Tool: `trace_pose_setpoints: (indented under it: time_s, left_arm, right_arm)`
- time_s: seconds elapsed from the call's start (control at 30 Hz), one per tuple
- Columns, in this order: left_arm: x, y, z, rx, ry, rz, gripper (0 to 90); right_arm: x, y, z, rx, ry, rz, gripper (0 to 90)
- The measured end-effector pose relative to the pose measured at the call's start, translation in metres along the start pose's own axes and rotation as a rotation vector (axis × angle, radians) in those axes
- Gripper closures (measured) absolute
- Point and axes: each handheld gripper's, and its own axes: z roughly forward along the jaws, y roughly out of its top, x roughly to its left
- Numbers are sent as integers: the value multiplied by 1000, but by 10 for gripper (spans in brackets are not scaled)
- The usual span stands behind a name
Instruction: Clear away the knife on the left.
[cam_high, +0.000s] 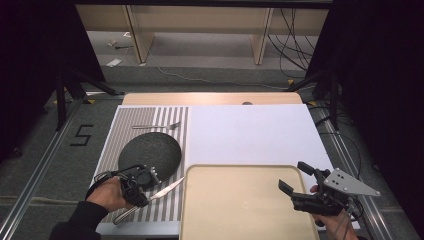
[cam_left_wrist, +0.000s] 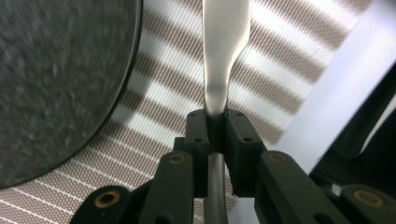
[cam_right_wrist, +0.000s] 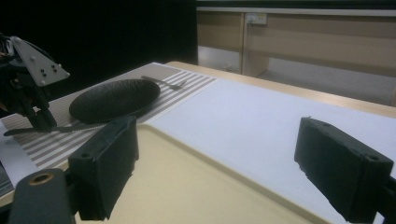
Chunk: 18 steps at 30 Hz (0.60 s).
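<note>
A silver table knife (cam_high: 167, 189) lies at a slant across the striped placemat (cam_high: 170, 120), its blade tip near the beige tray (cam_high: 245, 172). My left gripper (cam_high: 143, 196) is shut on the knife (cam_left_wrist: 225, 42) where the blade narrows into the handle. Just left of the knife lies a dark round plate (cam_high: 150, 151), speckled grey in the left gripper view (cam_left_wrist: 56, 70). A fork (cam_high: 157, 125) rests behind the plate. My right gripper (cam_high: 296, 178) hangs open over the tray's right edge, nothing between its jaws (cam_right_wrist: 224, 163). The right gripper view shows the plate (cam_right_wrist: 114, 98) and my left gripper (cam_right_wrist: 28, 93).
A white mat (cam_high: 250, 130) covers the table's middle and right, behind the tray. The wooden table edge (cam_high: 210, 97) runs along the back. Black stands and cables stand on the floor at both sides.
</note>
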Motion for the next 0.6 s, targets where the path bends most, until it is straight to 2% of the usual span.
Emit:
trace_pose_setpoints:
  time_s: [0.13,0.3,0.6]
  left_arm:
    - [-11,11,-13,-49,-17,-5,801]
    - [-26,23,-24,-116,-39,-46,801]
    - [-53,43,-34,-210,-70,-25,801]
  right_arm:
    - [0,0,0,-2,2,-2,145]
    - [0,0,0,0,2,3,145]
    - [0,0,-1,-2,2,1,145]
